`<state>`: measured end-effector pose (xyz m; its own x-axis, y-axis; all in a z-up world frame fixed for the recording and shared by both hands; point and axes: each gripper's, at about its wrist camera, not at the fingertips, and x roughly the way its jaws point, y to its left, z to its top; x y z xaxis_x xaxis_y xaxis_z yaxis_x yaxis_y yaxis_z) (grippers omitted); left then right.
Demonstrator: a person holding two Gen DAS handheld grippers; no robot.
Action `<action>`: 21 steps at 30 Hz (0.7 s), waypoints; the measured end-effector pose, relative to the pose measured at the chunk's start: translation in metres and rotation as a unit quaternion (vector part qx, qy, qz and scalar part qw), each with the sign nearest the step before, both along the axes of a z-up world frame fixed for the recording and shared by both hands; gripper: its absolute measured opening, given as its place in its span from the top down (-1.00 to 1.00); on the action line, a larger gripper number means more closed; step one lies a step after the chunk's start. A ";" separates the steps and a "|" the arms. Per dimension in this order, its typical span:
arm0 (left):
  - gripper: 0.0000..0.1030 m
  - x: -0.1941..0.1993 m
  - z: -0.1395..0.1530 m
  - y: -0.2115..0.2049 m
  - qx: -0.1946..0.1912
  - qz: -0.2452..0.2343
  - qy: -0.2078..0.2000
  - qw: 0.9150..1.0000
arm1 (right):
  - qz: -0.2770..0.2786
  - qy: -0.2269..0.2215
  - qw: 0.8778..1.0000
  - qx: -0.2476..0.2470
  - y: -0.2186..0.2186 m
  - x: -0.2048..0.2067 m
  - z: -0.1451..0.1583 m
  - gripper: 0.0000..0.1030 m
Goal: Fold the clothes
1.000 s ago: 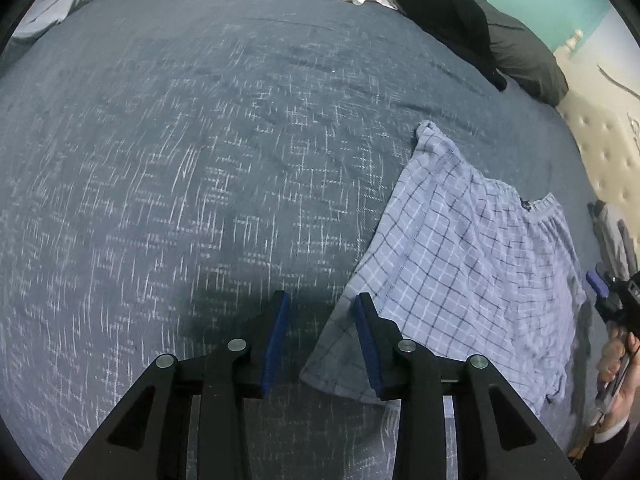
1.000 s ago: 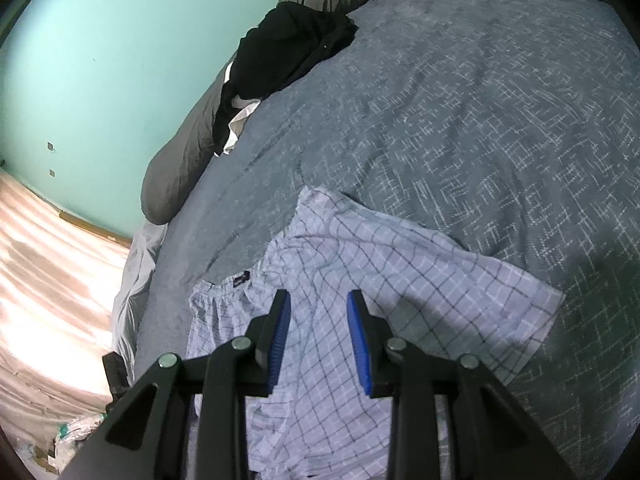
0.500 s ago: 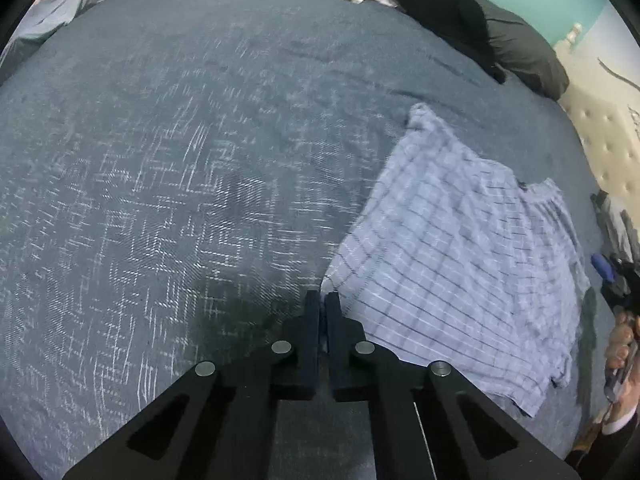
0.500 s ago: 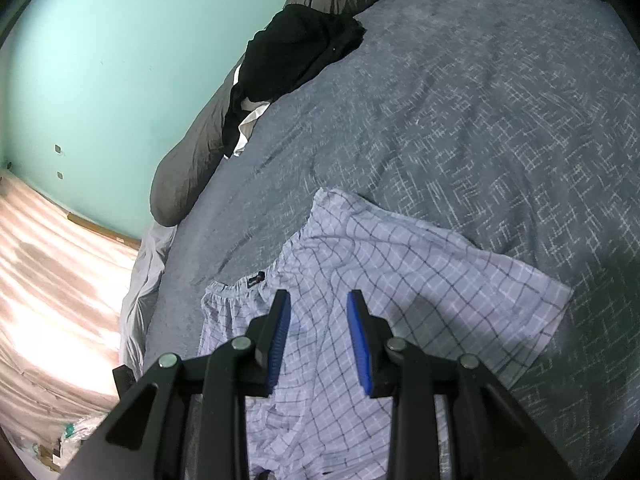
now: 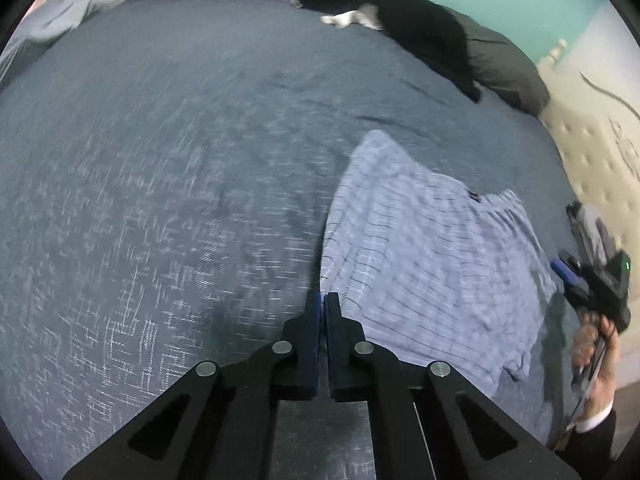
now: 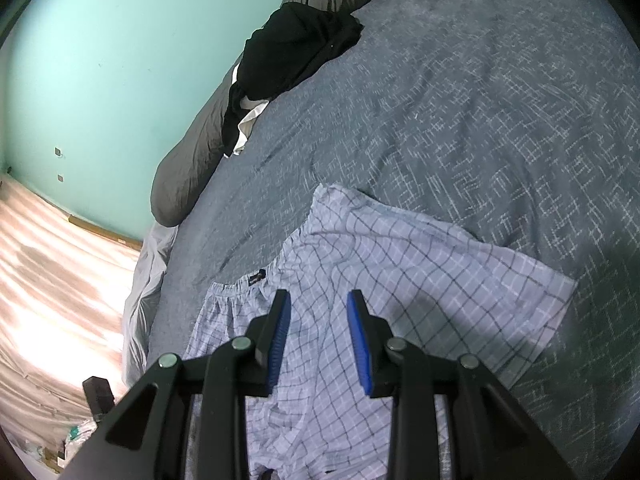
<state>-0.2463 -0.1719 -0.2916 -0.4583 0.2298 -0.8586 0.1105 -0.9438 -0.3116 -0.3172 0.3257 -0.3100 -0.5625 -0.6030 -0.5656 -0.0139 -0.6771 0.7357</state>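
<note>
We see the right claw poised with its blue pads apart above the checked shorts, nothing between them. The shorts lie spread on the grey-blue bedspread, waistband to the left. Far off, a black garment is heaped against a long grey pillow by the teal wall. Wooden floor shows at left.

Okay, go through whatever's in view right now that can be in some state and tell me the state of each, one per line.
Left gripper: shut on a corner of the plaid shorts.
Right gripper: open, above the shorts, holding nothing.
Plaid shorts: spread on the bed, not yet folded.
Black garment: crumpled in a heap against the grey pillow.
</note>
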 end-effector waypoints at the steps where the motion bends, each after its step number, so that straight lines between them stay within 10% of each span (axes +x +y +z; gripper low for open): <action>1: 0.95 -0.001 -0.003 -0.002 0.002 0.004 -0.005 1.000 | 0.000 0.000 1.000 0.000 0.000 0.000 0.000 0.44; 21: 0.95 -0.044 0.041 0.089 0.019 -0.067 0.041 0.997 | -0.023 -0.030 0.999 0.008 0.021 0.002 -0.010 0.44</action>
